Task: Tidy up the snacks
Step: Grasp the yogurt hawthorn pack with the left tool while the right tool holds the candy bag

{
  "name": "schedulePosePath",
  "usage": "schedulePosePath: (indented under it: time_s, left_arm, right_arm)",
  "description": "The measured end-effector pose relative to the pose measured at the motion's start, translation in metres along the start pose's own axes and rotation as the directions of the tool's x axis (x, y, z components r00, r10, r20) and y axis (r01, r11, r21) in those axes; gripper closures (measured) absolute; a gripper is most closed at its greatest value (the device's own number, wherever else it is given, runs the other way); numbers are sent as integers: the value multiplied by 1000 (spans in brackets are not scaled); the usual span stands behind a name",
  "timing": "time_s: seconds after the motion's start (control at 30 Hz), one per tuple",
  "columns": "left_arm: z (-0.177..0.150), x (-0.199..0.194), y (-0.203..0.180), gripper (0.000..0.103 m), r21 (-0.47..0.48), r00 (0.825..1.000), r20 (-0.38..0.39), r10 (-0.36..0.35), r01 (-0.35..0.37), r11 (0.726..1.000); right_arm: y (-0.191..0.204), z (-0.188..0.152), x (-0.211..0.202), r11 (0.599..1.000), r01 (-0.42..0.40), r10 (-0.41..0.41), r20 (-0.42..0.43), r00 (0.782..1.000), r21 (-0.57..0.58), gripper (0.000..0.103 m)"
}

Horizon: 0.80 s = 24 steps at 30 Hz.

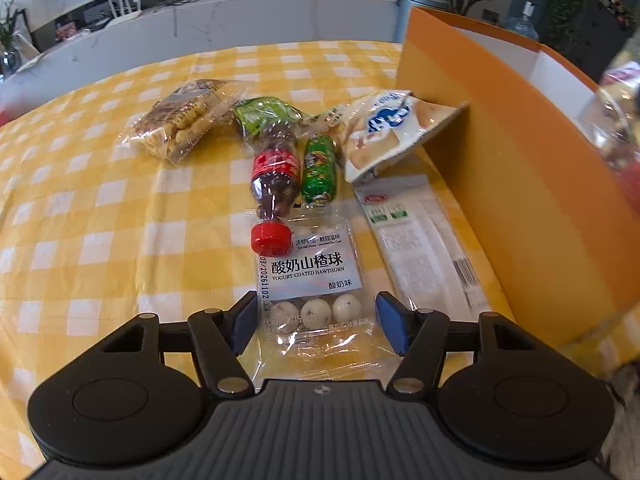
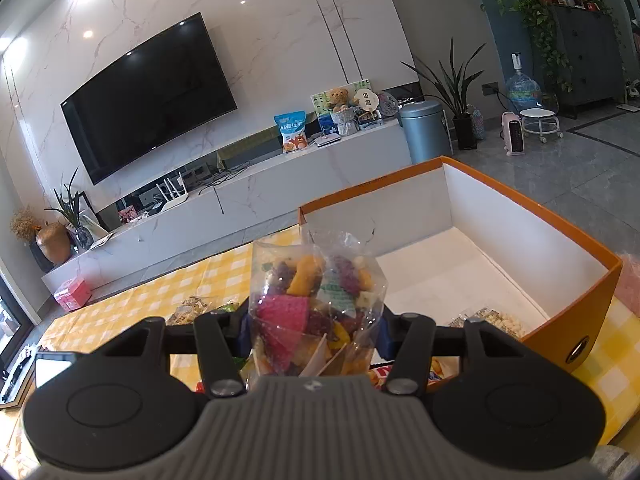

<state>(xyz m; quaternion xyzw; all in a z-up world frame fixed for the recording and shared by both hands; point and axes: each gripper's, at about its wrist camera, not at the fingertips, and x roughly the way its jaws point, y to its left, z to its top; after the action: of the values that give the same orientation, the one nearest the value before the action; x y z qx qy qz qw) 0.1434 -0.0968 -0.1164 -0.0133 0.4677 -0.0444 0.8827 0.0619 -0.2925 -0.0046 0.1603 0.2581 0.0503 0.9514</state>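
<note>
While the left tongs [image 1: 316, 322] hang low over the yellow checked counter [image 1: 100, 220], their blue pads stand spread on either side of a clear packet of yogurt-coated hawthorn balls [image 1: 310, 280], close to its edges but not pressing on it as far as I can see. That packet lies flat near the counter's near edge, and a small cola bottle [image 1: 274, 192] with a red cap lies beyond it, its cap resting on the packet's far corner. Just beside the bottle lies a little green can [image 1: 319, 170], and behind those a green packet [image 1: 262, 114]. Toward the counter's left side sits a clear bag of crackers [image 1: 180, 120], well apart from the rest. A long white packet [image 1: 420, 248] lies along the foot of the orange box [image 1: 500, 168], and a white-and-blue bag [image 1: 384, 132] leans against the box's corner. The right tongs [image 2: 314, 330] are pinching a clear bag of colourful dried fruit [image 2: 312, 304], holding it upright in the air near the box's open top. Inside the box, one snack packet [image 2: 496, 320] lies on the white floor near the front wall.
</note>
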Motion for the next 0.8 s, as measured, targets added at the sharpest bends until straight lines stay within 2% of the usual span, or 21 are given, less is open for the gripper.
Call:
schedulePosePath:
  time_s: [0.1, 0.43, 0.57, 0.6, 0.63, 0.8]
  left_arm:
    - [-7, -9, 5, 31, -8, 998, -3, -55, 55, 998]
    - [-14, -46, 11, 33, 17, 989, 14, -148, 148, 989]
    - [-18, -54, 9, 38, 56, 976, -1, -217, 217, 975]
    - [-19, -55, 9, 49, 62, 976, 2, -218, 218, 974]
    - [-19, -57, 7, 53, 69, 978, 3, -209, 208, 976]
    - [-18, -63, 2, 57, 98, 972, 19, -234, 231, 968]
  right_arm:
    - [0, 0, 1, 1000, 1, -1, 1, 1000, 4, 49]
    - [1, -1, 1, 1000, 6, -6, 2, 1000, 18, 49]
    - [1, -2, 1, 1000, 5, -5, 2, 1000, 25, 49]
    - [1, -2, 1, 1000, 5, -6, 2, 1000, 26, 49]
    - [1, -2, 1, 1000, 6, -6, 2, 1000, 27, 49]
    - [1, -1, 1, 999, 3, -3, 1, 1000, 34, 49]
